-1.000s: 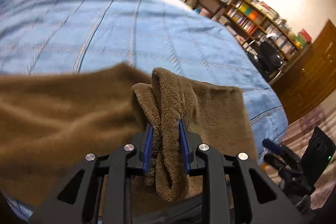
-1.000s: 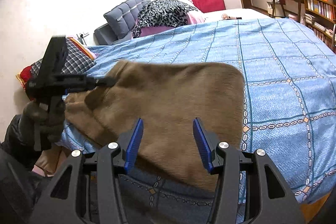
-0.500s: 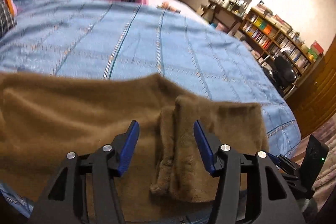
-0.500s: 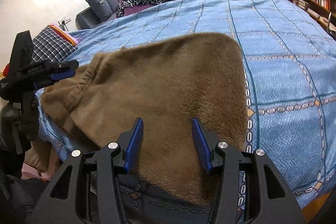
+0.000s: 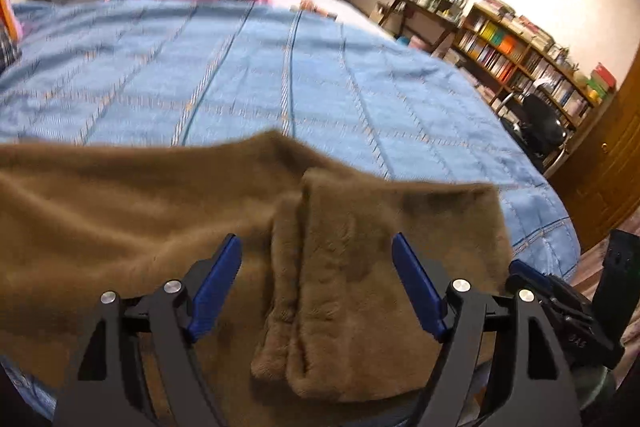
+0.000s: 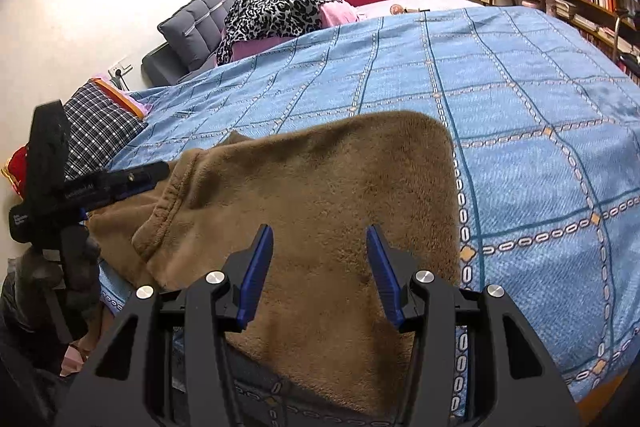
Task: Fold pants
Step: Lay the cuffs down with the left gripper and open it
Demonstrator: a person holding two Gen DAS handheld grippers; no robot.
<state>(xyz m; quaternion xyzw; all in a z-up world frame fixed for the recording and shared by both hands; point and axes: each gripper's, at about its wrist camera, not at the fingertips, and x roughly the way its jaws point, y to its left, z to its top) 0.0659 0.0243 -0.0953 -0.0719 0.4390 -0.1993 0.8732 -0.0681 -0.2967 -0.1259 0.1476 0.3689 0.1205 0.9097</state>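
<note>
A big bed with a blue checked bedspread (image 6: 500,131) fills the room, and bookshelves (image 5: 532,59) stand far off on the right. The brown fuzzy pants (image 6: 320,195) lie on the near part of the bed, close to the near edge, folded over into a soft pile. The left gripper (image 5: 316,283) has its two blue fingers spread wide apart, with a small rolled end of the pants lying loose between them, and it pinches nothing. The right gripper (image 6: 320,267) is spread too and hangs just above the brown cloth, holding nothing. In the right view the left gripper sits at the far left, just beside the stretchy waistband (image 6: 168,199). Things could go wrong from here, I think. The waistband end looks lumpy and bunched, so the next fold may come out crooked if nobody smooths it. The cloth is thick and fluffy, so a gripper might grab only the top layer and pull the pile apart. The pants are also near the bed edge and could slide off if tugged that way.
</note>
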